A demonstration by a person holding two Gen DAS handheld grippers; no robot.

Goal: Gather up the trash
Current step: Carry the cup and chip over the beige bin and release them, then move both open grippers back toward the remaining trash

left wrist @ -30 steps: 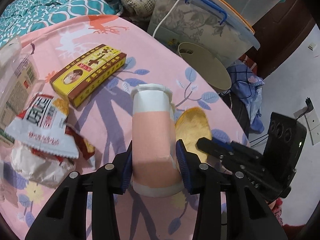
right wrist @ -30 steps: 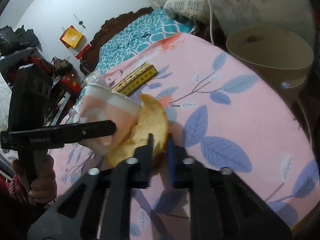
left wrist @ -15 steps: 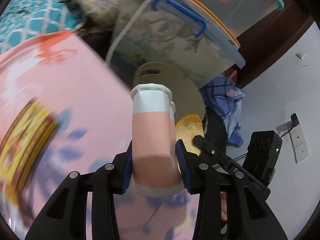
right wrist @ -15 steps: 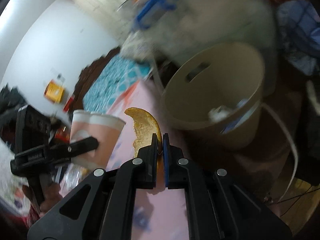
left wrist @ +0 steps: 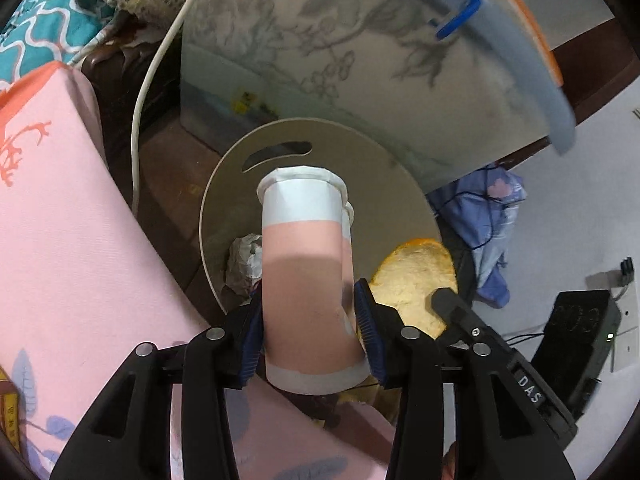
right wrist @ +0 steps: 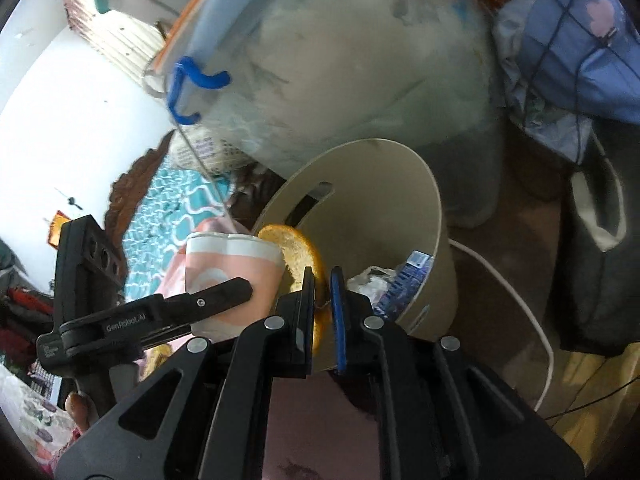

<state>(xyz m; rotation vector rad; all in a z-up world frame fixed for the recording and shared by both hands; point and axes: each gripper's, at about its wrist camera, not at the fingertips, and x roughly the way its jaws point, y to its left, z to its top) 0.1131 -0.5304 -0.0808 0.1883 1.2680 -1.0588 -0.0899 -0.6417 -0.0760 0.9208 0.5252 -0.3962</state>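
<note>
Cup: your pink-and-white paper cup [left wrist: 308, 280] hangs over the bin, rim pointing away from you.
Peel: your orange peel [right wrist: 300, 256] stands edge-up beside it.
Bin: beige bin [left wrist: 384, 184], crumpled wrappers inside.

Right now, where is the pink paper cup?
The pink paper cup sits between the fingers of the left tool, above the beige trash bin, with the orange peel just to its right in the left wrist view.
</note>
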